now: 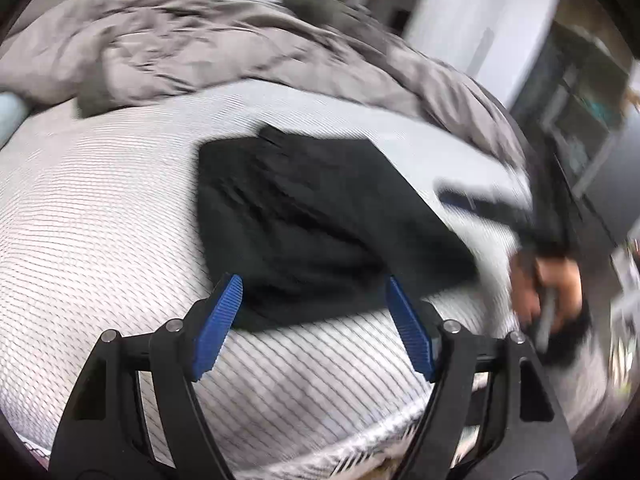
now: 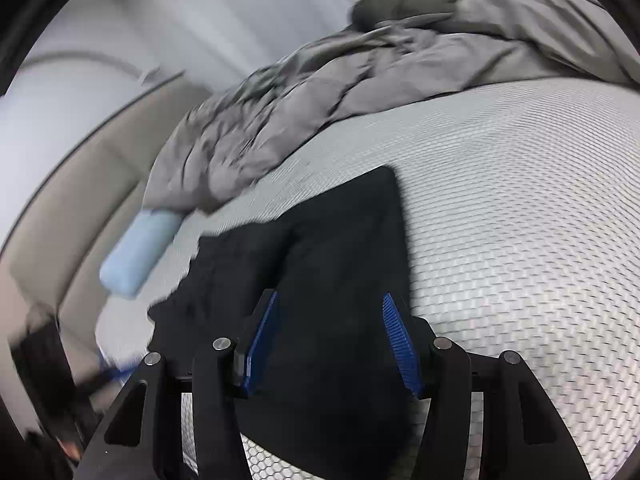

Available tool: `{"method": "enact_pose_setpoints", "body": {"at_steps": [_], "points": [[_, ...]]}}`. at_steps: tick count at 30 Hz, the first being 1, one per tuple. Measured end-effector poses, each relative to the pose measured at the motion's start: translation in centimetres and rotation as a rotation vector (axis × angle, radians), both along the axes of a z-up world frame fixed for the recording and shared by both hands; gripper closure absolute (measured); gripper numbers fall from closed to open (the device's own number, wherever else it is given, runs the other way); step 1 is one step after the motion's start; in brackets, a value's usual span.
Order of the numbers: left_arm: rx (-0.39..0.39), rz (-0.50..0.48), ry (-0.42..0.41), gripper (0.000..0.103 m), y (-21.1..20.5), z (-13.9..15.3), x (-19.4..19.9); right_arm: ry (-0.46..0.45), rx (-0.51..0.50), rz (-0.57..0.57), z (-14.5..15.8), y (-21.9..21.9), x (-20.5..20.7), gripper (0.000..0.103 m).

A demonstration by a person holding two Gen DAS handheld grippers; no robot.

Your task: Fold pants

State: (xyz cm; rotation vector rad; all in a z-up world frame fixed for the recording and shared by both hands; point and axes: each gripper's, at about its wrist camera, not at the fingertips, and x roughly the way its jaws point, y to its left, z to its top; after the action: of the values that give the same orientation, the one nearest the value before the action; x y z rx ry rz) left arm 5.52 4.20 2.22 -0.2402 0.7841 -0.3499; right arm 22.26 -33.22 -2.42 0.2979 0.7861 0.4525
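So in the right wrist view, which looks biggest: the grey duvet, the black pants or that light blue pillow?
As they look in that view:
1. Grey duvet, spread along the far side of the bed.
2. Black pants, a close second; they lie nearer the camera, which enlarges them, so this order is unsure.
3. Light blue pillow, clearly the smallest.

A home bedroom is shown: a bare quilted mattress (image 1: 100, 208) is seen, a rumpled grey duvet (image 1: 168, 52) heaped at its far side.
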Motion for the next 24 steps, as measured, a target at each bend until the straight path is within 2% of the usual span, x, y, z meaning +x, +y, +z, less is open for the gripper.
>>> {"method": "enact_pose_setpoints", "body": {"at_steps": [3, 5, 7, 9, 15, 21, 24], "points": [[0.026, 0.131, -0.010, 0.031, 2.8, -0.7, 3.7, -0.031, -0.086, 0.099, -0.4, 3.4, -0.5, 0.048], [0.010, 0.177, 0.018, 0.031, 4.9, -2.6, 5.3, -0.061, -0.146, 0.180, -0.7, 6.0, -1.1, 0.046], [-0.042, 0.189, 0.092, 0.031, 6.3, -5.3, 6.7, -0.095, -0.197, 0.245, -1.0, 8.5, -1.9, 0.041], [-0.065, 0.188, 0.152, 0.031, 6.8, -6.6, 7.6, -0.112, -0.227, 0.301, -1.6, 10.7, -2.4, 0.040], [0.004, 0.194, 0.118, 0.031, 7.3, -6.8, 7.5, -0.173, -0.382, 0.371, -3.0, 17.1, -2.8, 0.040], [-0.042, 0.177, 0.143, 0.031, 7.9, -7.2, 5.7, -0.162, -0.431, 0.458, -2.7, 17.3, -3.8, 0.039], [-0.040, 0.175, 0.144, 0.031, 6.9, -6.9, 5.3, -0.151, -0.460, 0.455, -3.2, 16.4, -4.3, 0.039]]}}
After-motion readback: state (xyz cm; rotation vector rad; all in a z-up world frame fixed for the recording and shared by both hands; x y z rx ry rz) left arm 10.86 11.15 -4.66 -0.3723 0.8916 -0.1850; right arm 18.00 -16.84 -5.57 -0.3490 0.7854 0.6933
